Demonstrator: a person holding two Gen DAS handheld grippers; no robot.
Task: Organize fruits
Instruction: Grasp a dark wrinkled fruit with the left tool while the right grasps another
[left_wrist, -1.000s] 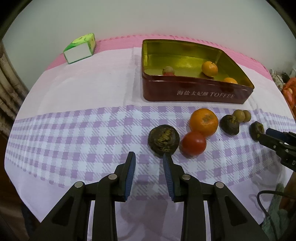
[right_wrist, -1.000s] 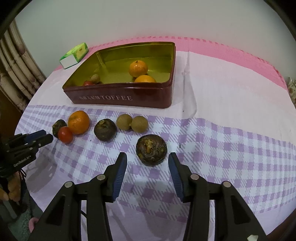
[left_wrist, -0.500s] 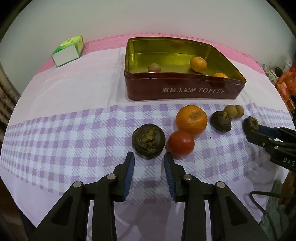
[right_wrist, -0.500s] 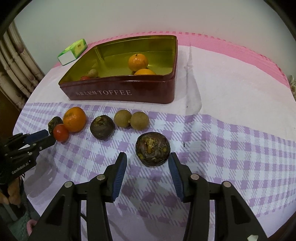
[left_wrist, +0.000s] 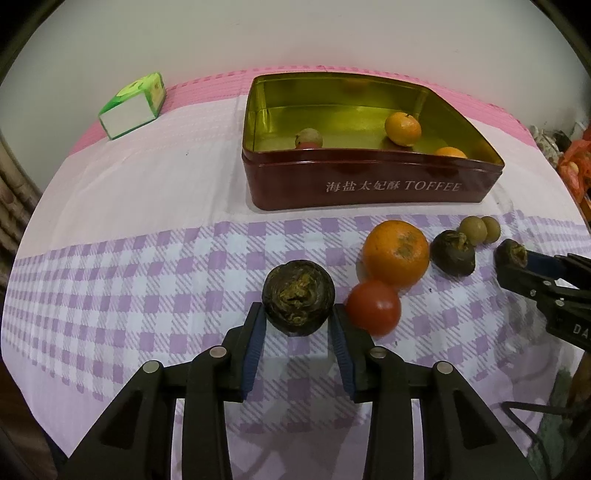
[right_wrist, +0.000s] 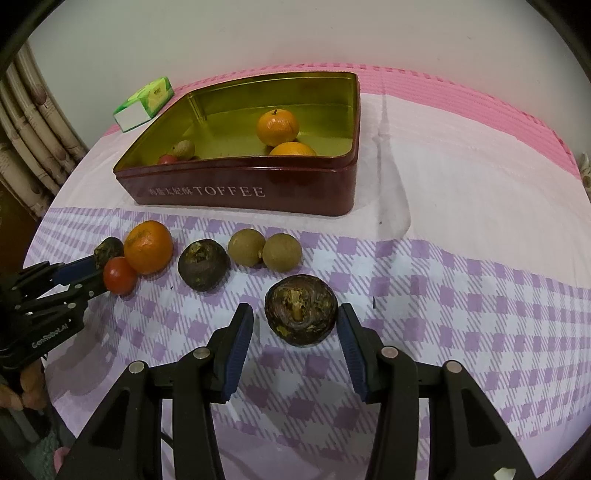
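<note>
Though spread wide and clamped on nothing, straddles a dark brown wrinkled round fruit (left_wrist: 298, 297) with the left gripper (left_wrist: 296, 328), tips level with the fruit's sides, touching or a hair off, cannot tell which. Does likewise with the right gripper (right_wrist: 295, 332): parted wide about a second dark wrinkled fruit with a torn yellowish crown (right_wrist: 301, 314), with a clear gap on each side. Leaves both fruits resting on the purple-checked cloth of the desk (left_wrist: 147, 295), so counts neither pick-up as done.

Just right of the left gripper's tips: a small glossy red tomato (left_wrist: 373, 307), touching a large dimpled orange mandarin (left_wrist: 396, 252) just beyond it. Further right, between the two grippers: a smaller blackish-brown round fruit (left_wrist: 453, 253) and, just past it, a pair of smooth tan-green longans (left_wrist: 476, 229) touching each other.

Well ahead of both grippers: an open dark red toffee tin with a gold lining (left_wrist: 369, 188). Holds four pieces as far as visible: two oranges toward the right, a small tan fruit and a red one against the near wall. Off to the far left of the tin: a green and white carton (left_wrist: 133, 107), probably no part of the job.

By this count, under half done: four in, seven out on the cloth. Most likely next: closing on the two dark fruits and carrying them forward to the tin, then the tomato, mandarin, small dark fruit and longans.
</note>
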